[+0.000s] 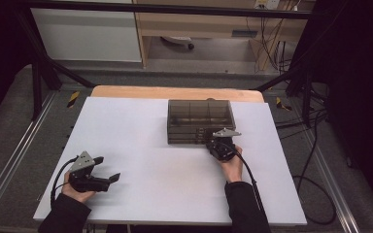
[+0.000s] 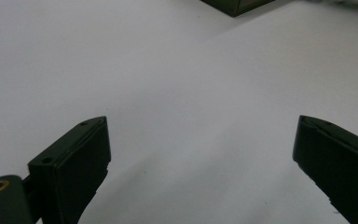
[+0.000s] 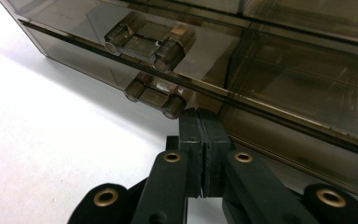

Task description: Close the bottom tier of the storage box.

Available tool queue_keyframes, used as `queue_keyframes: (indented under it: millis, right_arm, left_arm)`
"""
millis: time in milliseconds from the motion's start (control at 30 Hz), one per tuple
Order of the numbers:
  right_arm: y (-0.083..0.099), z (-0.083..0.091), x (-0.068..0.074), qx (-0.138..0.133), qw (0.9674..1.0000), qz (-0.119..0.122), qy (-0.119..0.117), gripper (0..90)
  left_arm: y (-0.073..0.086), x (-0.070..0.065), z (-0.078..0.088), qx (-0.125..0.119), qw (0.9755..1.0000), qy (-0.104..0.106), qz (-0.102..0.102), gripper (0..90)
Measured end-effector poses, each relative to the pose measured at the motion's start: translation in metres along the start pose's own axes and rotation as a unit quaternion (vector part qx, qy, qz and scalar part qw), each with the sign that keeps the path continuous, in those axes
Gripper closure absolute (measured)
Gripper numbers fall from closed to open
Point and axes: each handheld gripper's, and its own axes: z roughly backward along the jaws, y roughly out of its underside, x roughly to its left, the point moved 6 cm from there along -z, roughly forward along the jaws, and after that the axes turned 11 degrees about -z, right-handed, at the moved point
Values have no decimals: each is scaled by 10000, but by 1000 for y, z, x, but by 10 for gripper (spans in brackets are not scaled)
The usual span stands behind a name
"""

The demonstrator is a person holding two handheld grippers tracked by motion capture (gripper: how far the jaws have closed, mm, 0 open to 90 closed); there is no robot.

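Both jaws of the right gripper (image 3: 200, 122) are pressed together, tips at the box (image 3: 270, 70) front, just beside a latch (image 3: 156, 95). Left gripper (image 2: 200, 140) gapes wide over bare table (image 2: 168, 70).

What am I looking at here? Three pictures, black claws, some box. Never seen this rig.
No robot: a person holds a hand-held two-jaw claw in each hand. The high view looks down on the white table. The other two pictures come from cameras riding on the claws.

On the table stands a smoky translucent plastic organiser box with stacked drawers.

The left claw hovers over bare table, jaws wide apart, holding nothing.

The right claw is shut, its tips pressed together at the box's front edge beside a small latch-like handle. Whether it pinches anything is hard to tell.
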Motion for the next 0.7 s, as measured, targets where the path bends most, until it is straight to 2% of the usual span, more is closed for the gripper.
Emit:
queue_keyframes:
  millis: [300, 500, 700]
  right_arm:
    - [1, -2, 0, 5, 10000, -13, 8, 894]
    - [-1, 6, 3, 4, 10000, 65, 6, 869]
    - [-3, 21, 11, -24, 9998, 137, -148, 746]
  left_arm:
    - [0, 0, 0, -7, 10000, -4, -9, 43]
    - [0, 0, 0, -6, 10000, 2, -7, 43]
    - [0, -1, 0, 0, 10000, 9, -4, 43]
